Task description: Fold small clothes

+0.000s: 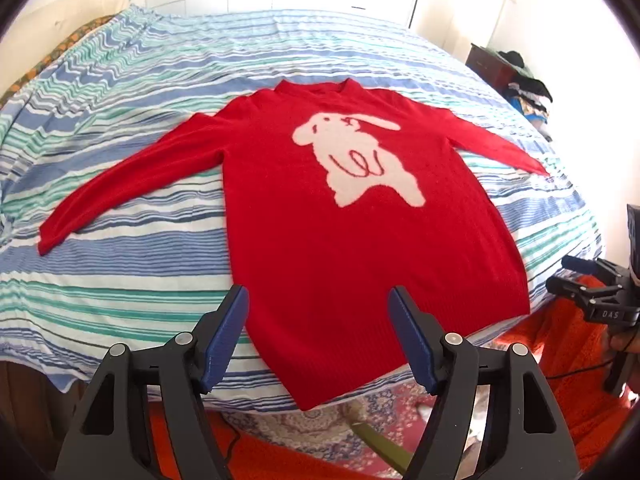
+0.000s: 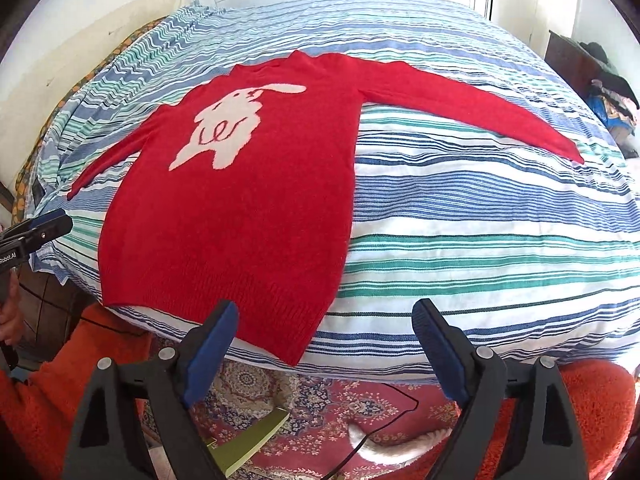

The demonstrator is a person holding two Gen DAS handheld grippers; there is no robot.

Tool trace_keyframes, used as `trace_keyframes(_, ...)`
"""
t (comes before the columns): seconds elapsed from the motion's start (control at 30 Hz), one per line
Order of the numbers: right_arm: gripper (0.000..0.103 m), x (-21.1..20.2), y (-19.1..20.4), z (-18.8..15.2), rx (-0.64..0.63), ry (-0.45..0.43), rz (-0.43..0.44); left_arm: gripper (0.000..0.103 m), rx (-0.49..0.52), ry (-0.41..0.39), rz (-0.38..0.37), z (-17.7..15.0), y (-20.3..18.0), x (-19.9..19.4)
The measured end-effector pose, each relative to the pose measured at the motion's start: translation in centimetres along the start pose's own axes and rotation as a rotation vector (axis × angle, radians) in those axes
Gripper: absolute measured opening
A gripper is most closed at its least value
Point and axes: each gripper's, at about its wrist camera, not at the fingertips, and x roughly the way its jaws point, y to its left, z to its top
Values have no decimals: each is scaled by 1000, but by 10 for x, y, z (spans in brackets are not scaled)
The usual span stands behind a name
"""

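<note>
A red sweater lay flat and unfolded across the frame's center on a striped bed, sleeves spread. The left gripper and right gripper hovered at the bottom edge, jaws wide and empty; every fold remained.

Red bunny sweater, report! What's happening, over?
Left gripper open, empty, at hem. Right gripper open, empty, near hem corner. Red knit sweater with white rabbit flat on striped bedspread, sleeves spread, unfolded. Nothing blocking.

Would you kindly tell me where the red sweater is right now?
The red sweater lies flat on the striped bedspread, sleeves spread, hem at the near edge, just ahead of both open claws.
</note>
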Motion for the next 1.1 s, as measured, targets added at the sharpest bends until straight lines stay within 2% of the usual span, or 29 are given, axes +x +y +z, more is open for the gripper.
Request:
trace_keyframes(0.27, 88, -2, 1, -2, 6, -11, -3, 78, 90, -17, 30, 1, -21, -5)
trace_keyframes(0.73, 88, 5, -1, -5, 19, 16, -3, 79, 56, -1, 37, -2, -16, -1)
trace_keyframes(0.83, 88, 5, -3, -2, 33, 16, 33, 79, 36, -8, 35, -4, -12, -4)
trace_keyframes(0.97, 88, -12, -44, 18, 182, -91, 146, 80, 14, 6, 36, -6, -5, -2)
trace_keyframes(1.1, 88, -30, -136, 44, 415, -286, 163, 80, 3, 15, 39, -4, -3, -2)
